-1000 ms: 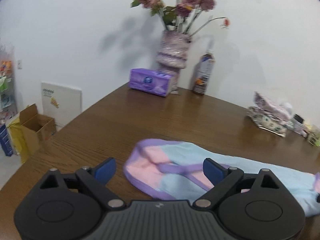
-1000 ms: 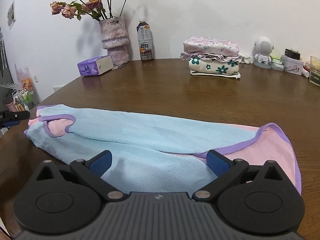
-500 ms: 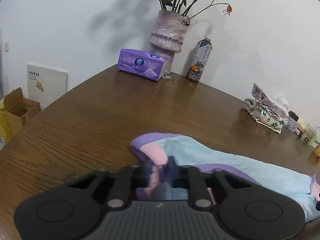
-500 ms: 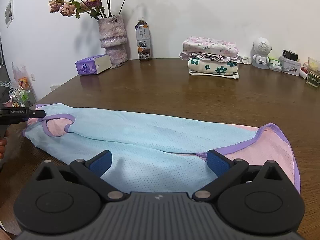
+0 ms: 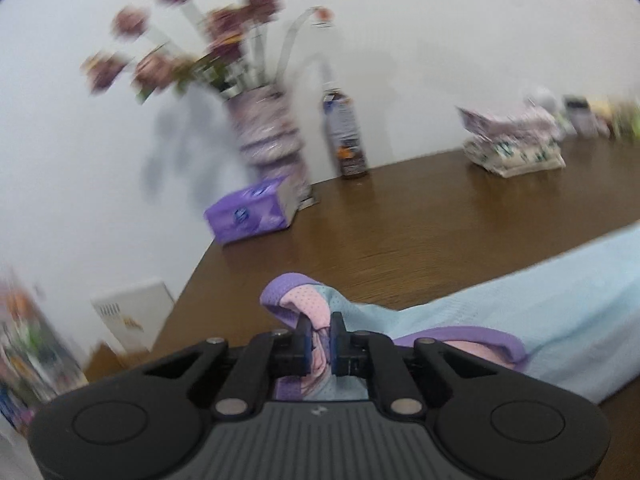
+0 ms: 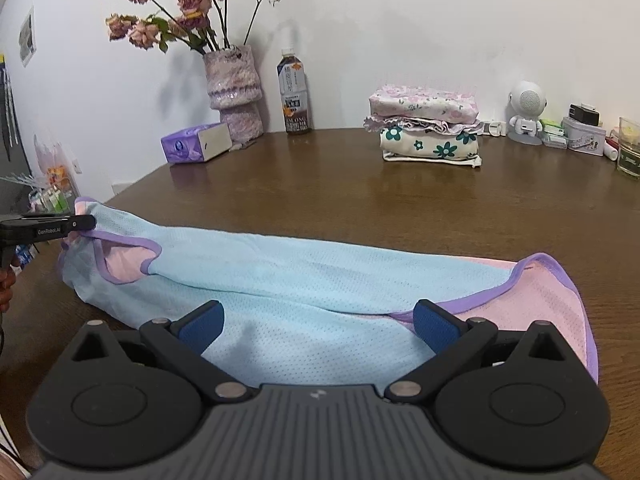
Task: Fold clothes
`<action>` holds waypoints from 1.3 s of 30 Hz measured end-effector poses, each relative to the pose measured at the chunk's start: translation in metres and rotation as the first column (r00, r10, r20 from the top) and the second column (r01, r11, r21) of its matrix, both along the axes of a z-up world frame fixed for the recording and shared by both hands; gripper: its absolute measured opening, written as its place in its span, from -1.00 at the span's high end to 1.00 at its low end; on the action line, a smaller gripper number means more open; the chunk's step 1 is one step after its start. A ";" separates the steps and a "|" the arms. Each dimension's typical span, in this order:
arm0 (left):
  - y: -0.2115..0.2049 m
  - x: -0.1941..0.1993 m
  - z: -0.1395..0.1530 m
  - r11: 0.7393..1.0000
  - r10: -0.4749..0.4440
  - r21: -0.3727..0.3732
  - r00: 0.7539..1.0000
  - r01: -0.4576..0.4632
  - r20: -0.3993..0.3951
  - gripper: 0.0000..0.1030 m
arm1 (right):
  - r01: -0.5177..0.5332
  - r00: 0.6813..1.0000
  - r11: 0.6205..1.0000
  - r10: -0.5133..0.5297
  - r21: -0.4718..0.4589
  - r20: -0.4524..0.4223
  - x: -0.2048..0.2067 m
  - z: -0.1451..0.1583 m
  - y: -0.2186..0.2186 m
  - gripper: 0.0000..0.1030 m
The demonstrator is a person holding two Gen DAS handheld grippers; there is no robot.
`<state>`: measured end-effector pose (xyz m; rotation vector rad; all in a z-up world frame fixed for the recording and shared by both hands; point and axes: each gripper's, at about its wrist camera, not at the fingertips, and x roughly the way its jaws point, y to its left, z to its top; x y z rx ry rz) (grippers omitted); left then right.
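Observation:
A light blue mesh garment (image 6: 304,276) with pink panels and purple trim lies lengthwise across the brown wooden table (image 6: 400,192). My left gripper (image 5: 319,334) is shut on its pink and purple shoulder end (image 5: 304,304) and lifts that end off the table; it also shows at the left edge of the right wrist view (image 6: 80,224). The left wrist view is blurred by motion. My right gripper (image 6: 318,326) is open and empty, its fingers just above the garment's near edge, close to the pink hem (image 6: 548,300).
At the back of the table stand a vase of dried roses (image 6: 234,92), a purple tissue box (image 6: 196,148), a drink bottle (image 6: 294,92), a stack of folded floral clothes (image 6: 428,128), a small white robot figure (image 6: 526,112) and small tins and a glass (image 6: 628,152).
My left gripper closed on the garment's shoulder end and has lifted it, swinging towards the right. The right gripper has stayed open over the near edge.

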<state>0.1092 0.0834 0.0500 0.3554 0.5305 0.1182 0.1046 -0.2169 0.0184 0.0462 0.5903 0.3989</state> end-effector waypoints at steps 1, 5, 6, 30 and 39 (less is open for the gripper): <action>-0.012 0.001 -0.001 0.999 -0.010 0.043 1.000 0.010 -0.009 0.86 | -0.006 1.000 1.000 0.006 0.007 0.006 0.000 0.001 -0.003 -0.99; -0.057 0.003 -0.006 0.982 -0.046 0.182 0.998 0.054 -0.050 0.86 | -0.032 0.999 0.999 0.031 0.033 0.029 0.000 0.004 -0.015 -0.99; -0.069 0.004 -0.010 0.977 -0.054 0.201 0.997 0.065 -0.061 0.86 | -0.038 0.999 0.998 0.037 0.039 0.035 0.000 0.005 -0.019 -0.99; -0.055 -0.046 -0.005 0.991 -0.065 -0.120 0.998 0.062 -0.021 -0.20 | 0.017 1.000 0.996 -0.019 0.084 0.023 0.000 -0.004 -0.059 -0.99; -0.014 -0.034 -0.029 0.955 -0.132 -0.278 0.988 0.107 -0.076 0.25 | 0.032 0.999 0.999 -0.033 0.043 0.005 -0.004 -0.005 -0.035 -0.99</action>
